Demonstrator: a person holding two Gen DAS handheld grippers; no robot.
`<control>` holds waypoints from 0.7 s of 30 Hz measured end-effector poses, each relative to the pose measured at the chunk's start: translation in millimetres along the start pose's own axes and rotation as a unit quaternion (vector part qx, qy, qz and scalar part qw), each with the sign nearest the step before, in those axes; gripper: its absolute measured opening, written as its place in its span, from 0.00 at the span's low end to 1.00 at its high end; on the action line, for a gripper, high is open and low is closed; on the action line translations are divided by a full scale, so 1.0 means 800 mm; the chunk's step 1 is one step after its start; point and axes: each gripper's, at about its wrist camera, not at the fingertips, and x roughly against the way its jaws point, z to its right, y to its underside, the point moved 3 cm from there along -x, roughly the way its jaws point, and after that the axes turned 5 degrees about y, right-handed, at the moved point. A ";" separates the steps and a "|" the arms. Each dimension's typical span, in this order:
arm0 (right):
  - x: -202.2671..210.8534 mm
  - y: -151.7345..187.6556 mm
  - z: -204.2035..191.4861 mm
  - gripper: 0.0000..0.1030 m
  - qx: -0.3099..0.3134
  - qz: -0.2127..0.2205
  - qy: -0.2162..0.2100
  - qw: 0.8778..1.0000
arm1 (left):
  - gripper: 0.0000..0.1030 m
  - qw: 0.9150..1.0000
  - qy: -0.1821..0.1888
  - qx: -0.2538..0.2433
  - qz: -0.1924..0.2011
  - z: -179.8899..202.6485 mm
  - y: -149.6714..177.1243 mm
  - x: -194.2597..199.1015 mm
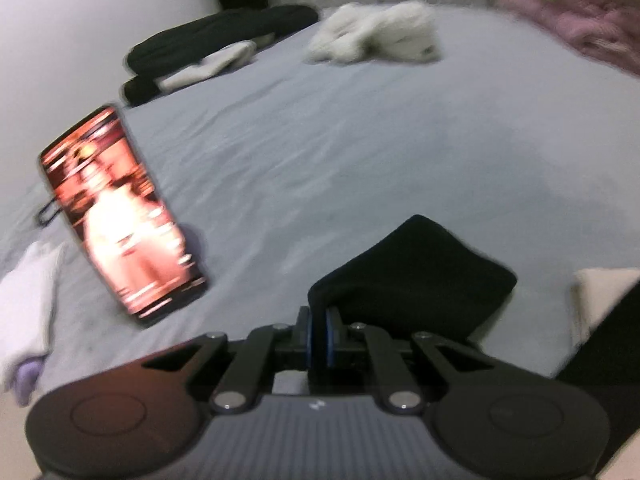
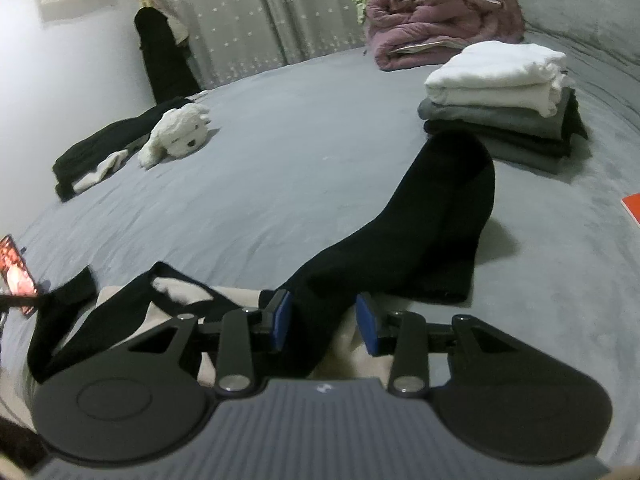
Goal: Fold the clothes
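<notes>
Socks are the job just now: my left tool (image 1: pixel 319 322) is pinched tight on one end of a black sock (image 1: pixel 412 276) to carry it over in a fold, while my right tool (image 2: pixel 322 322), jaws partly open, straddles the long black socks (image 2: pixel 416 220) without clearly pressing them. All this lies on a grey-sheeted bed (image 2: pixel 280 148), near a folded stack (image 2: pixel 500 100), a plush dog (image 2: pixel 176 136), a lit phone (image 1: pixel 120 216) and a curtain (image 2: pixel 248 12).

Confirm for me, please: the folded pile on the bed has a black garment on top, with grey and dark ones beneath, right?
Not quite: the top garment of the folded pile is white, not black. The right wrist view shows it, with grey and dark ones beneath, on the bed.
</notes>
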 end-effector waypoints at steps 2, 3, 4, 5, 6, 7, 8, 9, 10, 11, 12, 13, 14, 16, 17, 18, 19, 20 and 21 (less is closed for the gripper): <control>-0.004 -0.004 0.000 0.39 -0.008 0.003 0.001 1.000 | 0.16 1.000 0.000 0.016 -0.010 -0.006 0.003 -0.005; -0.006 -0.006 0.000 0.39 -0.012 0.004 0.001 1.000 | 0.19 1.000 0.001 0.021 -0.007 -0.007 0.003 -0.002; -0.008 -0.008 0.000 0.39 -0.016 0.004 0.002 1.000 | 0.26 1.000 0.002 0.026 -0.004 -0.007 0.003 0.000; -0.012 -0.010 -0.001 0.39 -0.020 0.003 0.002 1.000 | 0.35 1.000 0.005 0.028 0.003 -0.005 0.000 0.003; -0.015 -0.012 -0.002 0.39 -0.022 0.003 0.003 1.000 | 0.40 0.999 0.012 0.030 0.011 -0.002 -0.003 0.007; -0.017 -0.013 -0.005 0.39 -0.022 0.003 0.003 1.000 | 0.48 0.999 0.020 0.033 0.020 0.000 -0.006 0.011; -0.020 -0.015 -0.008 0.39 -0.022 0.004 0.004 1.000 | 0.53 0.999 0.030 0.034 0.029 0.003 -0.009 0.016; -0.022 -0.017 -0.010 0.39 -0.022 0.004 0.004 1.000 | 0.56 0.998 0.040 0.035 0.038 0.006 -0.012 0.022; -0.023 -0.018 -0.014 0.39 -0.020 0.005 0.002 1.000 | 0.58 0.997 0.053 0.034 0.046 0.012 -0.015 0.026; -0.025 -0.020 -0.018 0.39 -0.017 0.006 -0.002 1.000 | 0.60 0.996 0.065 0.032 0.053 0.018 -0.018 0.030; -0.026 -0.022 -0.023 0.39 -0.013 0.007 -0.006 1.000 | 0.60 0.995 0.080 0.028 0.057 0.025 -0.020 0.033; -0.028 -0.023 -0.027 0.39 -0.009 0.007 -0.010 1.000 | 0.60 0.993 0.094 0.023 0.060 0.032 -0.023 0.036; -0.030 -0.024 -0.032 0.39 -0.005 0.005 -0.014 1.000 | 0.61 0.991 0.115 0.017 0.064 0.043 -0.025 0.039; -0.036 -0.025 -0.041 0.39 0.003 0.002 -0.021 1.000 | 0.61 0.985 0.160 0.001 0.070 0.065 -0.026 0.044; -0.039 -0.026 -0.044 0.39 0.007 0.001 -0.021 1.000 | 0.62 0.981 0.182 -0.009 0.073 0.076 -0.026 0.044; -0.043 -0.026 -0.047 0.39 0.010 -0.001 -0.016 1.000 | 0.63 0.976 0.204 -0.021 0.074 0.088 -0.026 0.044; -0.047 -0.027 -0.048 0.39 0.014 -0.002 -0.008 1.000 | 0.63 0.971 0.224 -0.032 0.074 0.100 -0.026 0.044; -0.051 -0.027 -0.049 0.39 0.017 -0.005 0.002 1.000 | 0.64 0.966 0.245 -0.043 0.075 0.113 -0.025 0.041; -0.057 -0.027 -0.050 0.39 0.020 -0.008 0.015 1.000 | 0.64 0.960 0.266 -0.054 0.076 0.125 -0.025 0.039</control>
